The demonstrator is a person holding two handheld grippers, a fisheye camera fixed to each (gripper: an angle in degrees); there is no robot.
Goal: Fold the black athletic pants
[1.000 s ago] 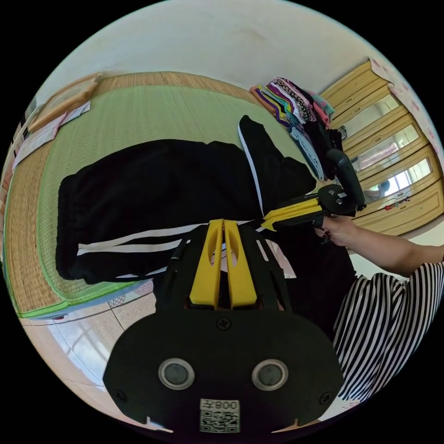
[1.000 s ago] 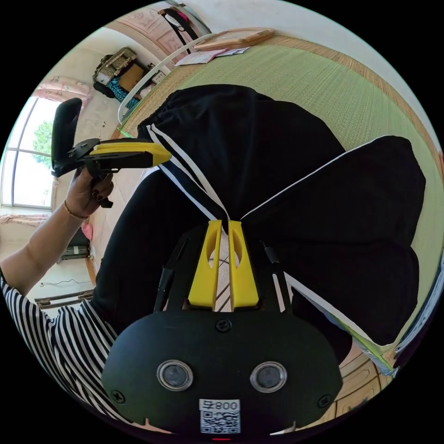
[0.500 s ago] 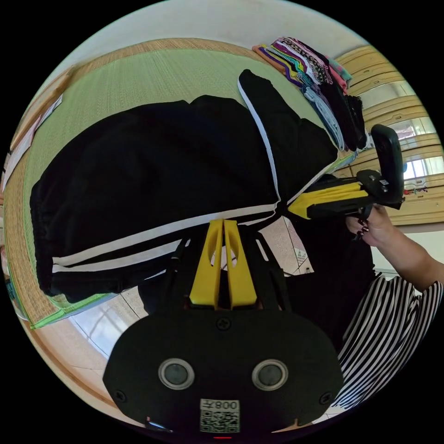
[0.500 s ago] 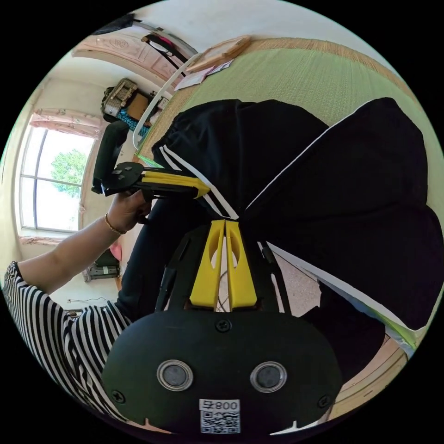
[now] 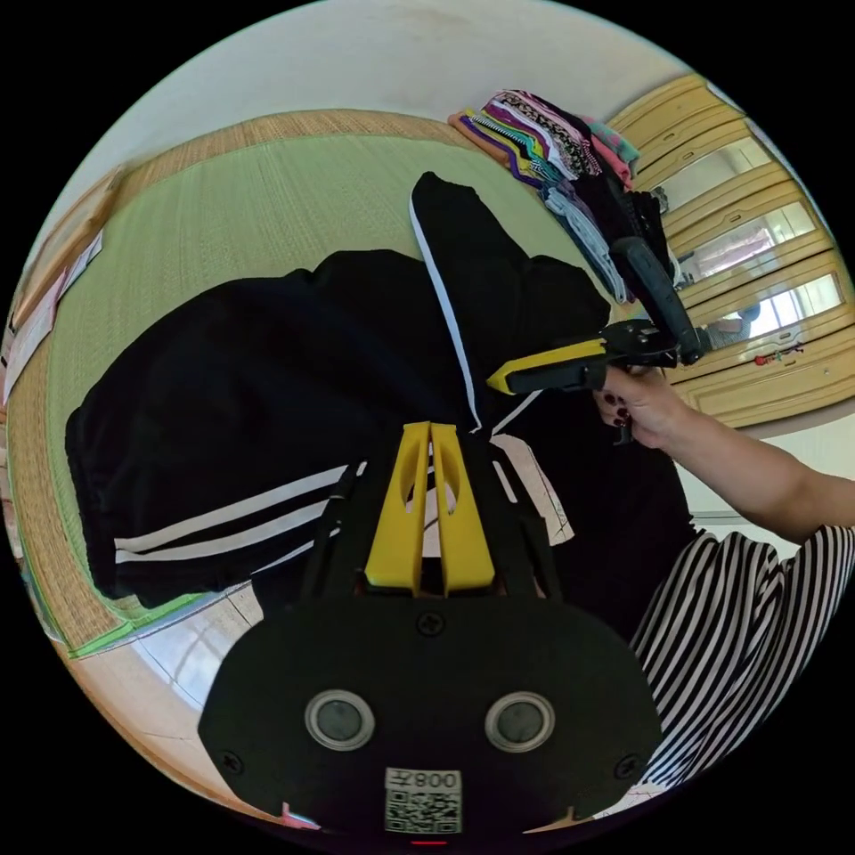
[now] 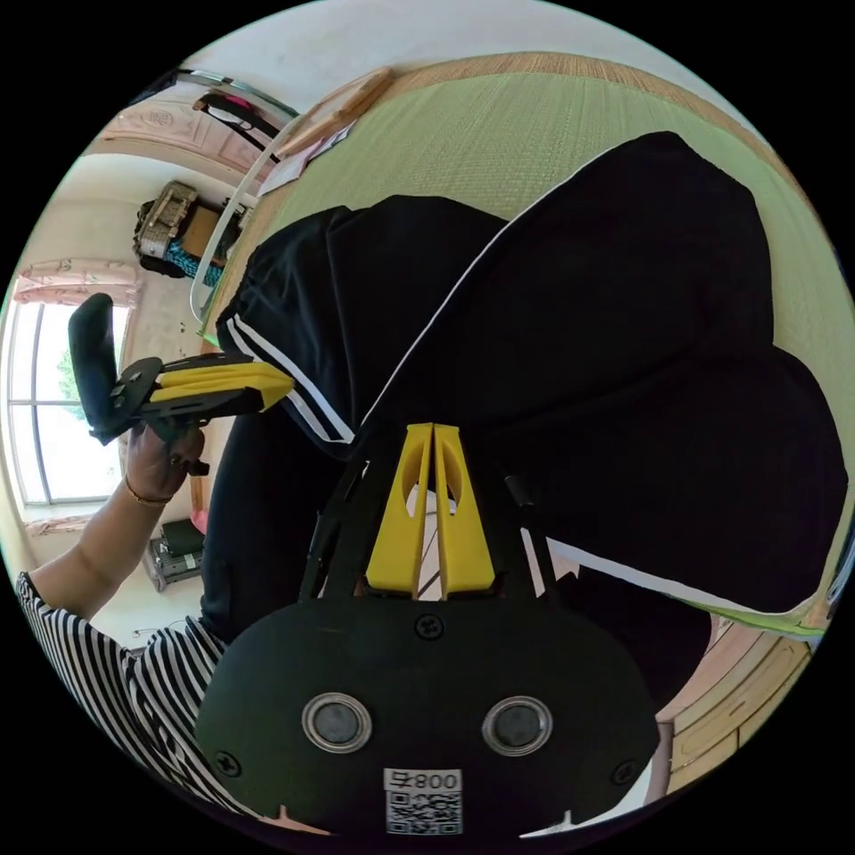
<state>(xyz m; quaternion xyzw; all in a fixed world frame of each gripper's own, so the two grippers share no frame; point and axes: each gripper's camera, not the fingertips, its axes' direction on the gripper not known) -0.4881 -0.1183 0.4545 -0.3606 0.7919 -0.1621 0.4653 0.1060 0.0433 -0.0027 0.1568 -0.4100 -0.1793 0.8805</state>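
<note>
Both tongs are closed. In the left gripper view, the left gripper (image 5: 431, 432), a black handheld body with two yellow plastic jaws, has its jaws pressed together on the striped side seam of the black athletic pants (image 5: 294, 356), a black knit garment with white side stripes. In the right gripper view, the right gripper (image 6: 433, 434) is likewise clamped on the black fabric where a white stripe meets its tips.

The pants lie mostly on the green woven mat (image 5: 232, 214), with their near portion hanging off the mat's front edge toward the person in the striped shirt (image 5: 739, 641). One leg section is doubled back over the body of the garment, its white stripe running away from the mat's front edge. A stack of folded multicoloured clothes (image 5: 552, 142) sits at the mat's far corner, well apart from the pants.

Compared with half a second earlier, the right gripper has been carried inward over the garment, so that in the left gripper view it (image 5: 503, 381) now sits close beside the left one rather than out past the mat's edge. The stripe between the two grips has slackened.

Judgement: the held edge is being brought over onto the mat. The fold is under way but not yet laid flat; neither grip should be released until the edge rests on the mat.
</note>
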